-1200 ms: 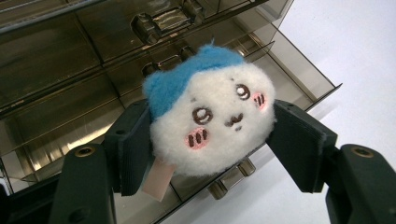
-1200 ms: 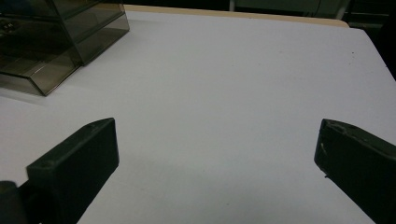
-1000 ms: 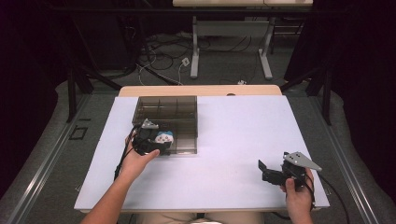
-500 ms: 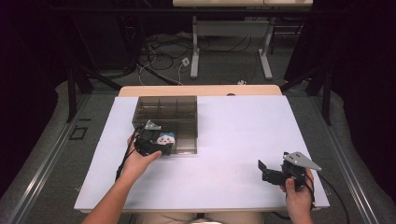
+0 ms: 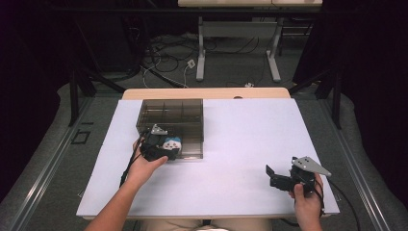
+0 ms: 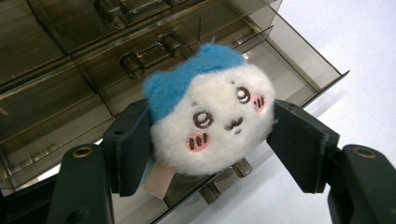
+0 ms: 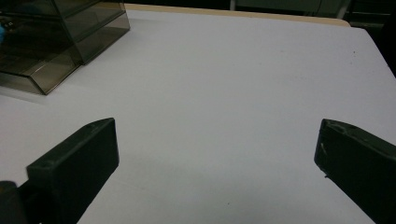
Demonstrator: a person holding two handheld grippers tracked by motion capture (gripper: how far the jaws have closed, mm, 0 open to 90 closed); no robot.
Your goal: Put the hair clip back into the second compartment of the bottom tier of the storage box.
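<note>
A: What is the left gripper point(image 6: 210, 135) holding?

B: A round, fuzzy plush toy point(image 6: 210, 123), white with a blue cap, stitched eyes and pink cheeks. Both black padded jaws press its sides, so it's clamped.

A: Where is it?

B: At the near edge of the smoky, see-through plastic box point(image 5: 183, 113), which sits around ten o'clock from the table's point(image 5: 240, 134) centre. The box is square with hard dividers.

A: What does the close view add?

B: The left gripper view shows the toy's face and a pale tag under it; from the high view the toy point(image 5: 172, 143) is a small white-and-blue blob.

A: And the right gripper point(image 5: 276, 177)?

B: At five o'clock, jaws spread wide over bare matte white tabletop, gripping nothing.
</note>
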